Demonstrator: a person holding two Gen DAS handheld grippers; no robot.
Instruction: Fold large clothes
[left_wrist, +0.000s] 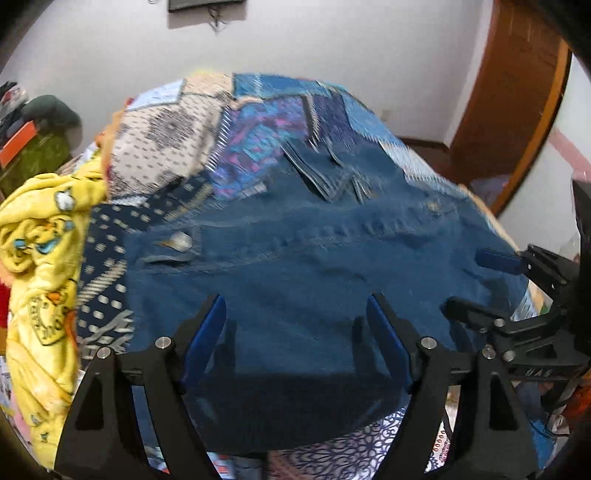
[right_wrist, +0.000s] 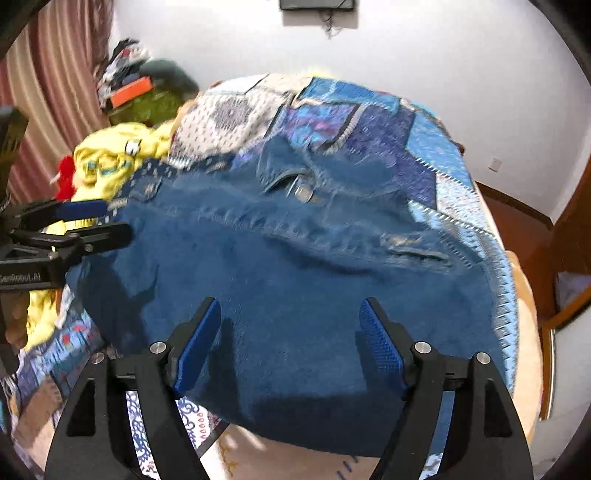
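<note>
A blue denim jacket (left_wrist: 295, 266) lies spread on a bed with a patchwork quilt (left_wrist: 177, 125); it fills the middle of the right wrist view (right_wrist: 295, 266) too. My left gripper (left_wrist: 295, 314) is open just above the jacket's near edge, nothing between its blue pads. My right gripper (right_wrist: 290, 317) is open above the jacket's near edge as well. The right gripper shows at the right edge of the left wrist view (left_wrist: 476, 280), open over the jacket's side. The left gripper shows at the left edge of the right wrist view (right_wrist: 110, 219), open.
A yellow printed blanket (left_wrist: 40, 251) is bunched at the bed's left side, also in the right wrist view (right_wrist: 110, 162). A pile of green and orange things (right_wrist: 147, 96) sits by a curtain. A wooden door frame (left_wrist: 517, 110) stands at the right.
</note>
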